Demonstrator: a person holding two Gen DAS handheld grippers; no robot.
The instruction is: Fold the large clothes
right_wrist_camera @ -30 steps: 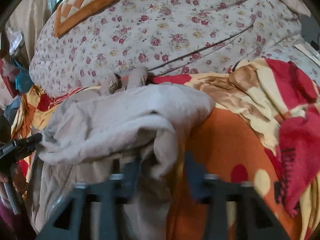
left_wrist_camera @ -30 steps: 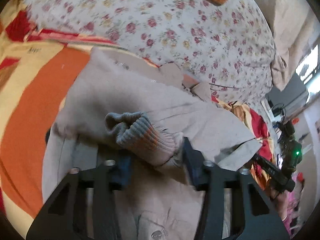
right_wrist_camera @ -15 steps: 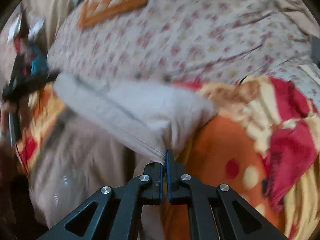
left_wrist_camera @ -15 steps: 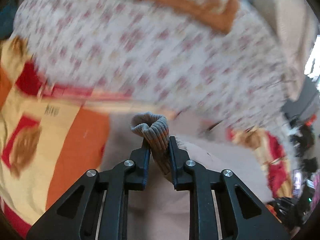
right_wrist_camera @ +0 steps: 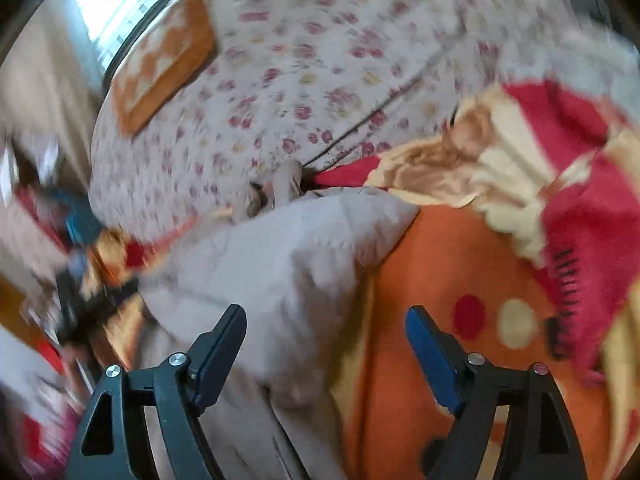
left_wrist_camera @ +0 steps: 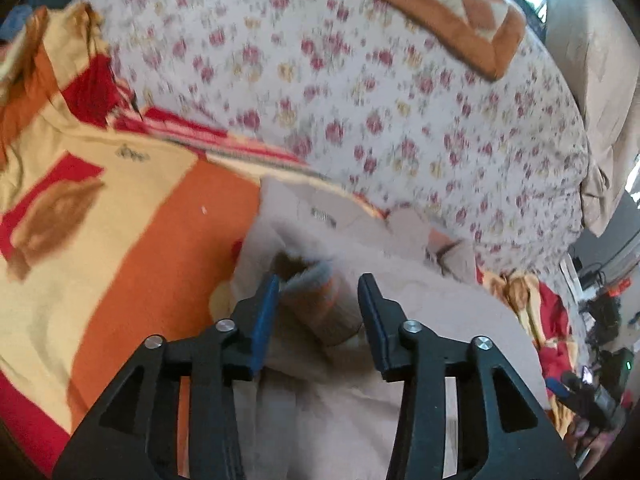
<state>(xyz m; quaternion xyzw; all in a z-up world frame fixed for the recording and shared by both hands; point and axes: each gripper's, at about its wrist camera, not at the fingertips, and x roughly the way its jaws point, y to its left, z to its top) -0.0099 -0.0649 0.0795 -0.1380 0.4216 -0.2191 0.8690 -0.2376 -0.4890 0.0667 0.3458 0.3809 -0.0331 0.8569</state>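
A large beige jacket (left_wrist_camera: 436,320) lies on the bed, its sleeve folded across the body. Its ribbed grey cuff with orange stripes (left_wrist_camera: 320,300) lies between the fingers of my left gripper (left_wrist_camera: 318,304), which is open and no longer clamps it. In the right wrist view the jacket (right_wrist_camera: 280,264) lies bunched, its right edge against the orange blanket. My right gripper (right_wrist_camera: 326,340) is wide open above that edge, holding nothing. The right view is blurred by motion.
An orange, yellow and red blanket (left_wrist_camera: 120,248) covers the bed under the jacket. A floral quilt (left_wrist_camera: 340,92) rises behind it, with an orange patterned pillow (left_wrist_camera: 452,12) on top. Clutter and a dark device (left_wrist_camera: 600,396) sit at the right.
Both grippers were shut half a second ago, the left on the cuff, the right on a jacket fold. Both have opened and let go; the sleeve now lies on the jacket.
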